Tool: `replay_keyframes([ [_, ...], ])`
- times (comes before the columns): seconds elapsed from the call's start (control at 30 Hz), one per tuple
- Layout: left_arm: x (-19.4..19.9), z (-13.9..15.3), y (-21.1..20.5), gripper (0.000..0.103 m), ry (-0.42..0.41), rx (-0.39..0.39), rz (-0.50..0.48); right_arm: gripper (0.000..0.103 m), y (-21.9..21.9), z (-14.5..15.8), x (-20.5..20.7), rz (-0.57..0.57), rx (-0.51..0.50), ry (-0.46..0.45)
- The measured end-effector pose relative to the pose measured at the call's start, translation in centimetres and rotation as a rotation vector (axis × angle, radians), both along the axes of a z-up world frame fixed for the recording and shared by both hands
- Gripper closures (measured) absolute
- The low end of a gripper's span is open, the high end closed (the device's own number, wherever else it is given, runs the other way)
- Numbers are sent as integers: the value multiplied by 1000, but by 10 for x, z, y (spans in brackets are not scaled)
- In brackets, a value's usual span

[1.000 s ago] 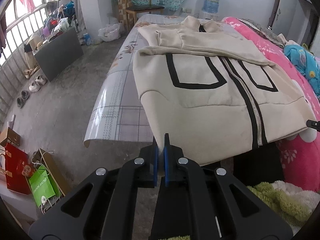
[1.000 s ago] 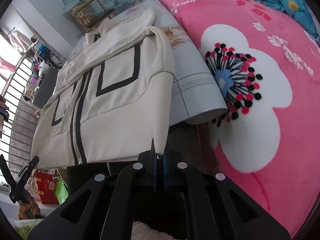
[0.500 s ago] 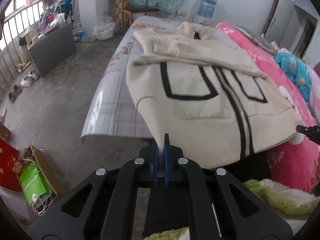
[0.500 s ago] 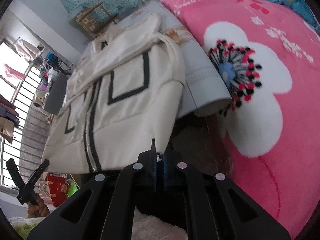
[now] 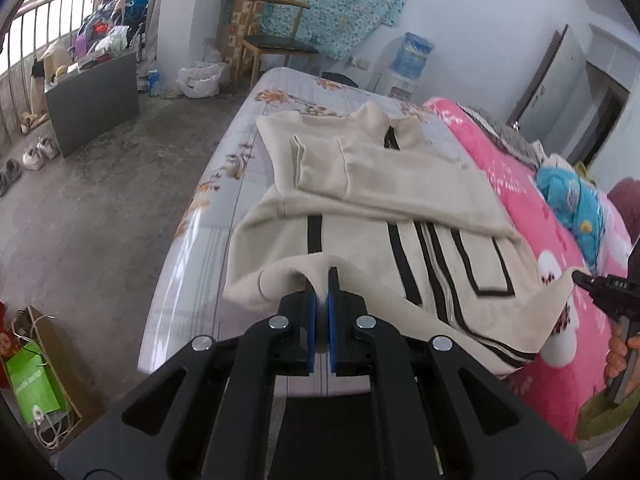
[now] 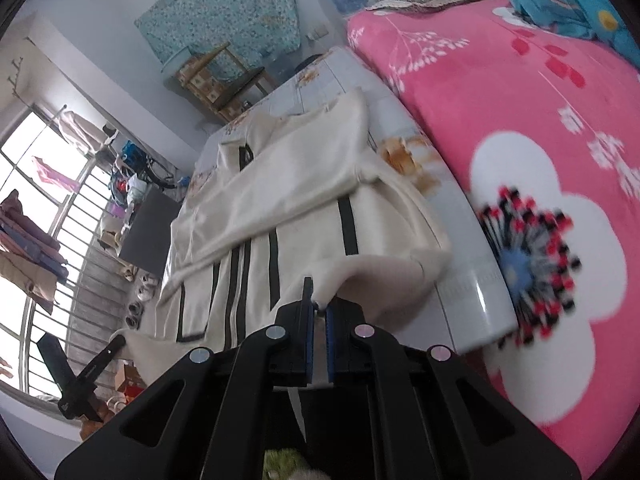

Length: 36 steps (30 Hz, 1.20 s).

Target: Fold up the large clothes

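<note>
A cream zip jacket (image 5: 400, 216) with black stripes lies on a glossy floral table (image 5: 208, 208), sleeves folded across its chest. My left gripper (image 5: 321, 280) is shut on the jacket's left hem corner, lifted and carried over the body. My right gripper (image 6: 318, 300) is shut on the right hem corner of the jacket (image 6: 288, 200), also lifted forward. The right gripper also shows at the right edge of the left wrist view (image 5: 580, 276). The left gripper shows low at the left of the right wrist view (image 6: 116, 344).
A pink flowered blanket (image 6: 540, 160) covers the bed right of the table (image 6: 472, 272). A wooden chair (image 5: 276, 44) and water dispenser (image 5: 412, 56) stand beyond. Shoes (image 5: 36, 152), a dark panel (image 5: 92, 100) and a green bag (image 5: 36, 380) sit on the floor left.
Both grippers have risen and moved forward over the table, lifting the jacket's hem off the near edge and folding it up toward the chest.
</note>
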State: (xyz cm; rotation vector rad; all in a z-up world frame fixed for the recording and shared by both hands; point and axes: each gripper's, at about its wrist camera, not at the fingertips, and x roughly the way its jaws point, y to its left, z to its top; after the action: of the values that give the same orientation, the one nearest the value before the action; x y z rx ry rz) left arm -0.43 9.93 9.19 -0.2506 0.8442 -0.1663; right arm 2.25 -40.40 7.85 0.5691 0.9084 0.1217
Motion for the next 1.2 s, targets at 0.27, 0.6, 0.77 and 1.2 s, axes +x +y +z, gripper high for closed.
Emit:
replay_keyframes([
  [0.27,59,-11,11,99,49,-28,28,98,-8,-13,65,-24,28,1],
  [0.6,112,-47,20,91,101,-88,49,76,-26,-68,122,-101,38,63],
  [0.77,90,-37,28,56,16,-20,92,47,-33,-47,90,-124,-72,-36],
  [1.2,71,-78,22,53,209,99,107,47,-31,-72,74,-73,-271,66],
])
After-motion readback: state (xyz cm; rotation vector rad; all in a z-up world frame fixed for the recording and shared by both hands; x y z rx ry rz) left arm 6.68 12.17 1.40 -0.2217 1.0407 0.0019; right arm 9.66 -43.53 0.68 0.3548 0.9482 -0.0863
